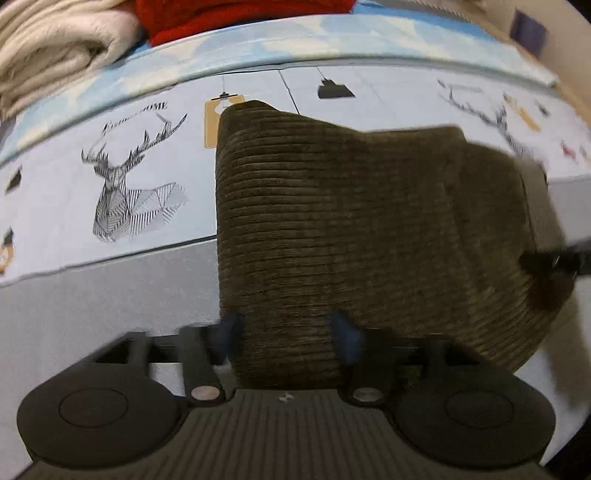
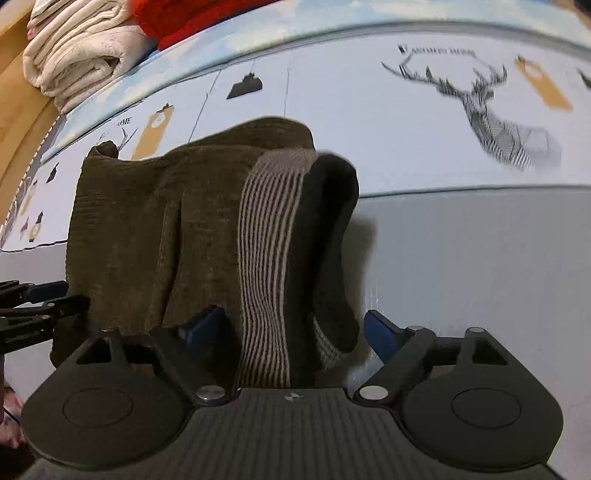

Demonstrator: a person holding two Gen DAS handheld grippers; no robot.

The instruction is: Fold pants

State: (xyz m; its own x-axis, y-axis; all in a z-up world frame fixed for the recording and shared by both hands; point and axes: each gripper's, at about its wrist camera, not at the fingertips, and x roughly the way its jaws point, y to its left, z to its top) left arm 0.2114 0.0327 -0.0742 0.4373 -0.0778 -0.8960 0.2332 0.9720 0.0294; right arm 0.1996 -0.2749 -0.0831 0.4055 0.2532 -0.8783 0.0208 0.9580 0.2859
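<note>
1. The brown ribbed corduroy pants [image 1: 332, 221] lie folded in a thick bundle on the bed sheet with grey deer drawings [image 1: 122, 177], where the picture part meets the plain grey band near the front edge
2. The left gripper [image 1: 288, 328] has its blue pads wide apart, with the near end of the pants between them, not squeezed
3. The right gripper [image 2: 295, 328] is wide apart too, around the striped brown-and-cream waistband [image 2: 266, 240]
4. A folded cream towel [image 2: 74, 55] and a red cloth [image 1: 236, 14] sit at the far edge of the bed
</note>
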